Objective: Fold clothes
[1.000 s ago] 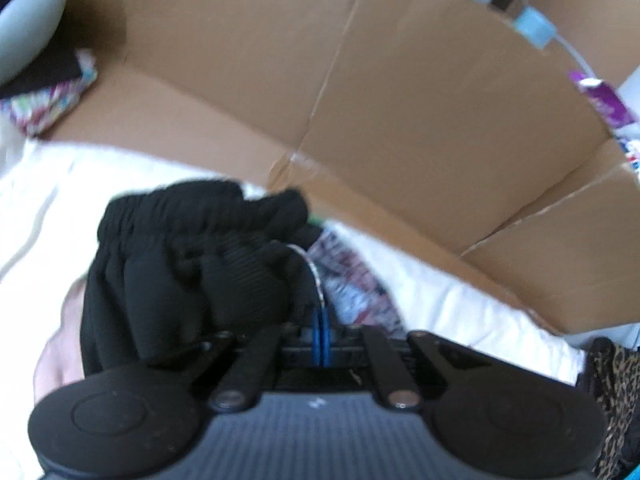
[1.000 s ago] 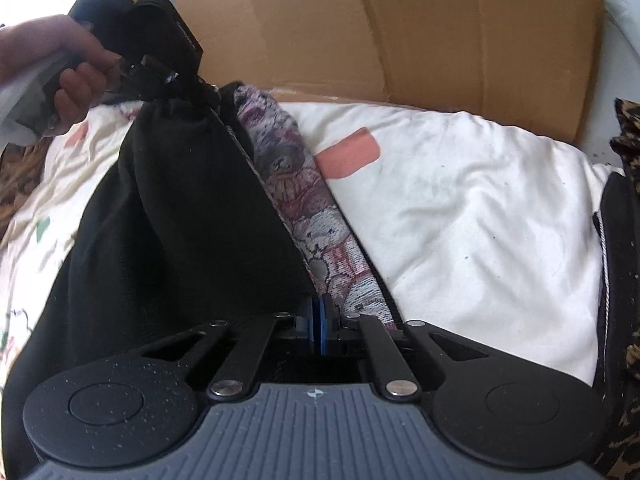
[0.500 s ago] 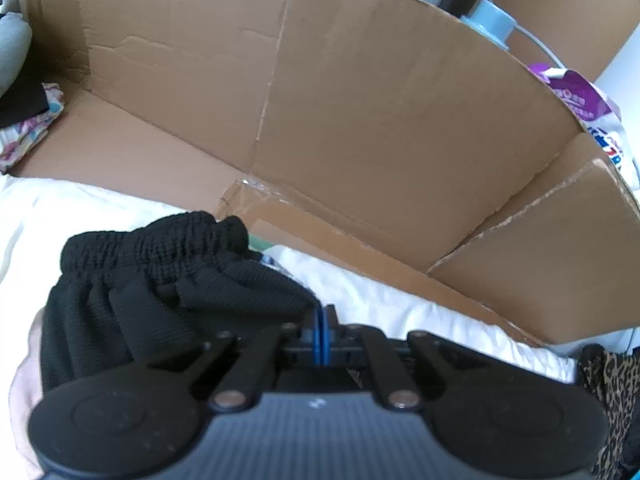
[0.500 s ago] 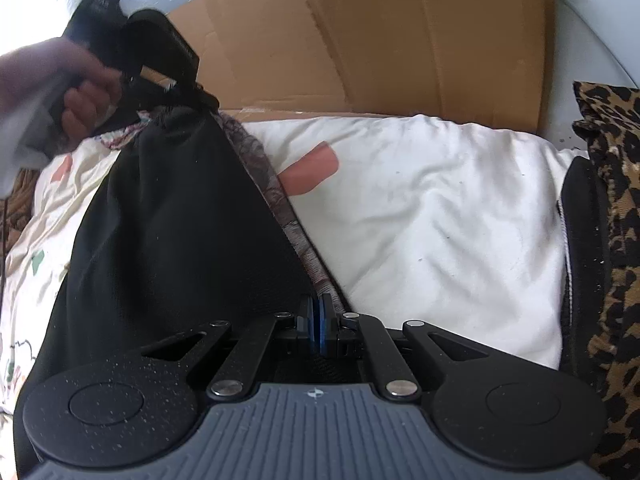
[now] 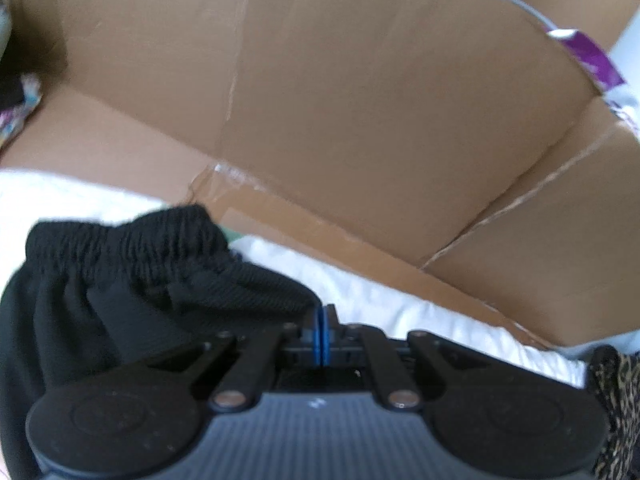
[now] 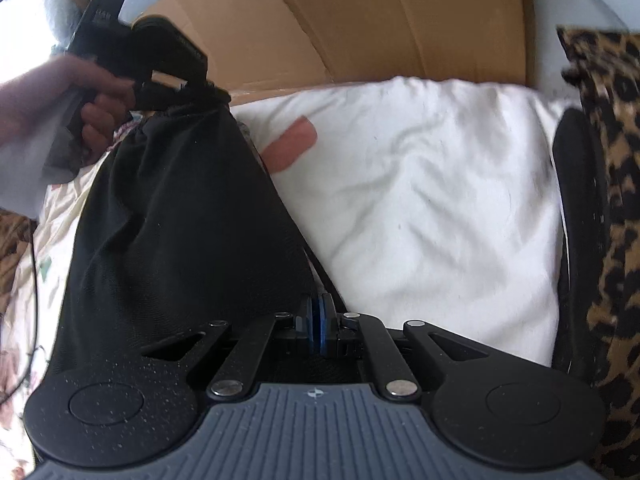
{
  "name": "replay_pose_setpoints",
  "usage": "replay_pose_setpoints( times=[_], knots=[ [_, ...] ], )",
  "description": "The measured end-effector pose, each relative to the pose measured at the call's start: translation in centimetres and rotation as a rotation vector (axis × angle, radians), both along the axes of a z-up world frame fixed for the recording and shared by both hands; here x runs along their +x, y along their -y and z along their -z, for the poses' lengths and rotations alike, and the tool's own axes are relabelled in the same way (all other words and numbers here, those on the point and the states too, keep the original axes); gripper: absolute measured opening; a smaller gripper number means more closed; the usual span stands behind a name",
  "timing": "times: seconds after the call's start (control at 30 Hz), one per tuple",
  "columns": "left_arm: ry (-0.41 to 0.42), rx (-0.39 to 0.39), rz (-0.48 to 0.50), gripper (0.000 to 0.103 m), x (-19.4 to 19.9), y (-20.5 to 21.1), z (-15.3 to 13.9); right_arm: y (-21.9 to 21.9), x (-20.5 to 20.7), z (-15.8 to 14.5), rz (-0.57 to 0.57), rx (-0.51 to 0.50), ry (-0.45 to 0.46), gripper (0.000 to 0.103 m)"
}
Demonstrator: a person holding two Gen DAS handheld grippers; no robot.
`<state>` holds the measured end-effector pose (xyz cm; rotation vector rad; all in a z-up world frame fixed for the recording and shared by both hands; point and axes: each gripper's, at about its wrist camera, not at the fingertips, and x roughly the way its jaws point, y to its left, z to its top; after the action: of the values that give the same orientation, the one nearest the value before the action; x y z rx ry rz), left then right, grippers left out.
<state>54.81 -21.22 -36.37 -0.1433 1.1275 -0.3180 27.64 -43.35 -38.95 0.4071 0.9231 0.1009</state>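
Background: flattened brown cardboard standing behind a white bedsheet with a pink patch. Leopard-print fabric along the right edge of the right wrist view; floral-print bedding at the left edge.

Task item: black garment, with gathered elastic waistband, suspended over the bedsheet and stretched between both grippers.

Left gripper: clenched, blue pads pressed together, black waistband fabric pinched at the tips. Also visible in the right wrist view at upper left, gripped by a hand, with the garment's upper corner hanging from it.

Right gripper: clenched, blue pads together, gripping the lower edge of the black garment close to the camera.

Patterned cloth edge just showing behind the garment's right border; detail too small to identify.
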Motion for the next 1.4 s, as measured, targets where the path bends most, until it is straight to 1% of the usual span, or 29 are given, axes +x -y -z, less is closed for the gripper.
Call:
replay_pose_setpoints(
  times=[0.07, 0.1, 0.13, 0.17, 0.23, 0.3, 0.43, 0.63, 0.73, 0.83, 0.9, 1.0, 1.07, 1.17, 1.23, 1.3, 1.4],
  knots=[
    [-0.004, -0.005, -0.005, 0.009, -0.2, -0.3, 0.0, 0.9, -0.8, -0.5, 0.021, 0.038, 0.001, 0.006],
    [0.000, -0.003, 0.008, 0.012, -0.4, -0.3, -0.3, 1.4, -1.2, -0.8, 0.028, 0.057, 0.003, 0.013],
    [0.004, 0.000, 0.024, 0.021, -0.6, -0.3, -0.7, 1.9, -1.8, -1.2, 0.037, 0.067, 0.009, 0.020],
    [0.009, 0.004, 0.039, 0.028, -0.8, -0.3, -1.0, 2.4, -2.4, -1.6, 0.047, 0.072, 0.017, 0.021],
    [0.016, 0.012, 0.065, 0.030, -1.2, -0.3, -1.7, 3.4, -3.5, -2.4, 0.068, 0.088, 0.033, 0.022],
    [0.021, 0.015, 0.086, 0.030, -1.7, -0.2, -2.1, 4.3, -4.6, -3.1, 0.089, 0.115, 0.047, 0.022],
    [0.028, 0.026, 0.123, 0.030, -2.5, -0.2, -2.9, 5.2, -6.6, -4.4, 0.129, 0.120, 0.067, 0.022],
    [0.027, 0.075, 0.211, 0.029, -4.9, 0.1, -3.2, 5.8, -9.3, -4.0, 0.163, 0.097, 0.032, 0.022],
    [0.019, 0.095, 0.264, 0.029, -6.1, 0.4, -2.4, 6.1, -10.7, -3.7, 0.179, 0.085, 0.012, 0.022],
    [0.005, 0.088, 0.314, 0.029, -7.3, 0.7, -1.3, 6.3, -12.0, -3.5, 0.194, 0.072, -0.008, 0.022],
    [0.001, 0.101, 0.349, 0.029, -8.1, 1.0, -0.6, 6.5, -12.9, -3.3, 0.205, 0.064, -0.022, 0.022],
    [-0.005, 0.127, 0.382, 0.029, -8.6, 1.7, 0.7, 6.1, -13.0, -2.8, 0.187, 0.042, -0.041, 0.022],
    [-0.003, 0.138, 0.381, 0.029, -8.4, 2.1, 1.5, 5.8, -13.0, -2.4, 0.178, 0.026, -0.054, 0.022],
    [-0.001, 0.126, 0.337, 0.029, -7.5, 2.2, 2.3, 5.7, -13.0, -1.6, 0.180, -0.009, -0.088, 0.022],
    [0.007, 0.110, 0.314, 0.029, -6.9, 2.3, 2.6, 5.7, -13.1, -1.0, 0.187, -0.030, -0.115, 0.023],
    [0.019, 0.118, 0.309, 0.029, -6.5, 2.5, 2.6, 5.9, -13.4, -0.6, 0.197, -0.022, -0.125, 0.024],
    [0.016, 0.133, 0.302, 0.029, -6.1, 2.9, 2.5, 5.7, -13.5, -0.6, 0.185, -0.035, -0.127, 0.024]
  ],
)
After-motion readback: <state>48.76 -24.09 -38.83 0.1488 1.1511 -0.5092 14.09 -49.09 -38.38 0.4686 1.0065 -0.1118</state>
